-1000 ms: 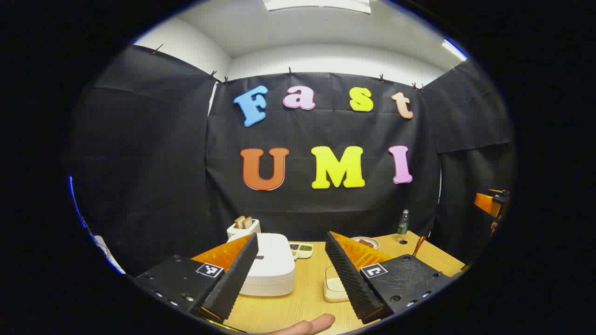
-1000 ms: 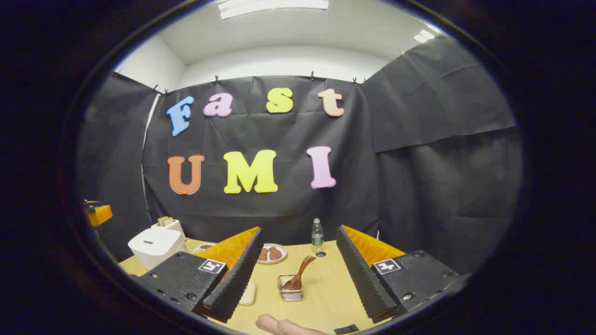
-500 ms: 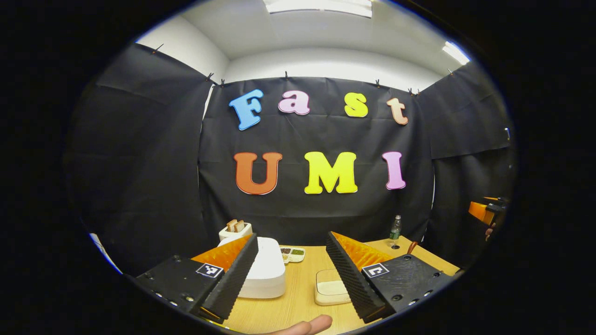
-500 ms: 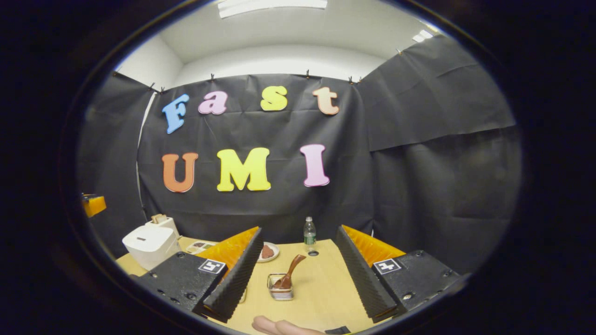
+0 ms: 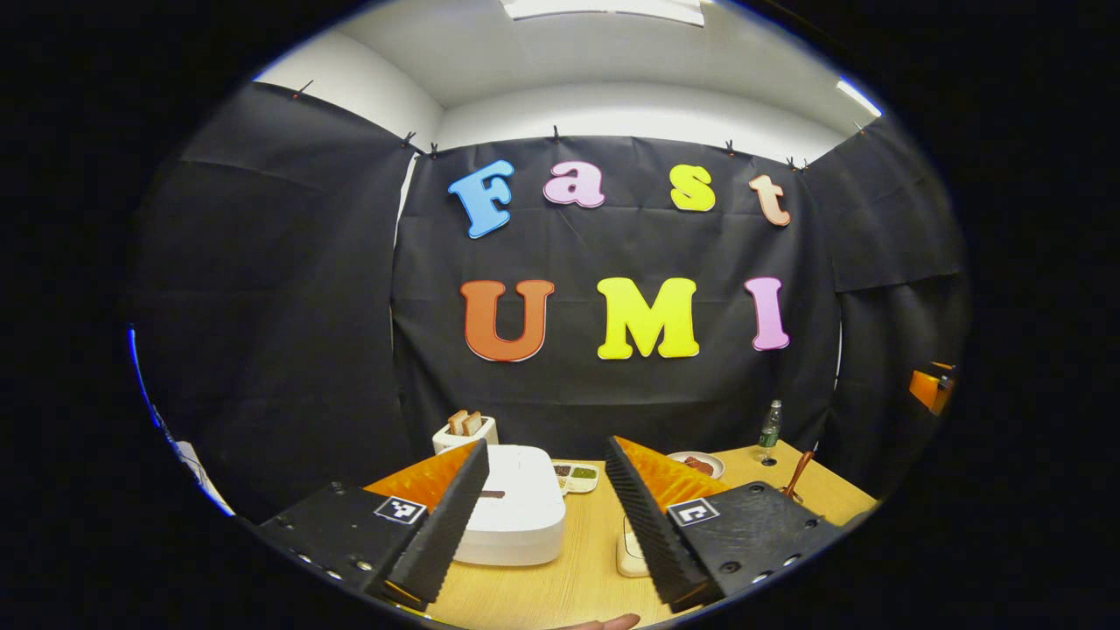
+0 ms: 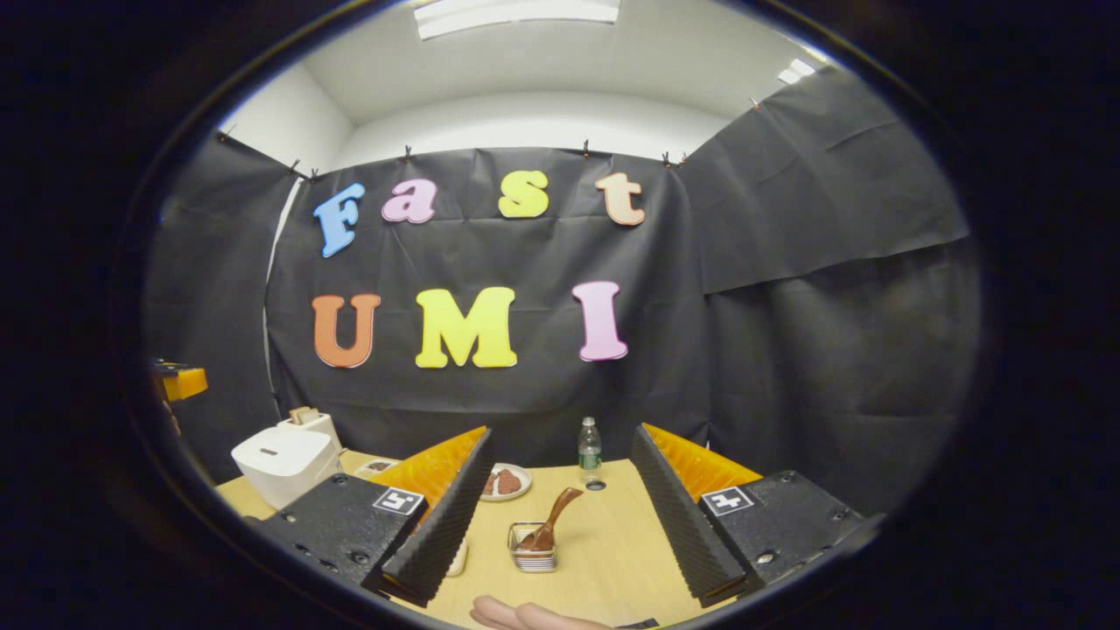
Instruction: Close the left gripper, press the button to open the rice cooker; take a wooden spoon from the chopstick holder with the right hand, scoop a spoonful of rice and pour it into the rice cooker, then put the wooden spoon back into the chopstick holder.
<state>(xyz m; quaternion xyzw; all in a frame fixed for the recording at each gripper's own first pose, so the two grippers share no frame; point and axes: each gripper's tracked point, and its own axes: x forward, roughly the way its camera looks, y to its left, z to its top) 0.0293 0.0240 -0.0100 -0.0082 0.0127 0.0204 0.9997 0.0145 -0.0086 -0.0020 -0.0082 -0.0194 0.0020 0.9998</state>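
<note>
Currently rice cooker (image 5: 516, 512) lid down, on desk (image 5: 577, 577) at 12 o'clock of left hand-held gripper (image 5: 542, 534), which is released, holding nothing. Wooden spoon (image 6: 549, 525) leans in chopstick holder (image 6: 532, 549), between fingers of right hand-held gripper (image 6: 556, 542), also released, clear of both. Water bottle (image 6: 590, 446) beyond, toward 12 o'clock.

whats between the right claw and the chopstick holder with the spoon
Bare tabletop: in the right gripper view the open right claw frames the chopstick holder ahead, nothing between.
</note>
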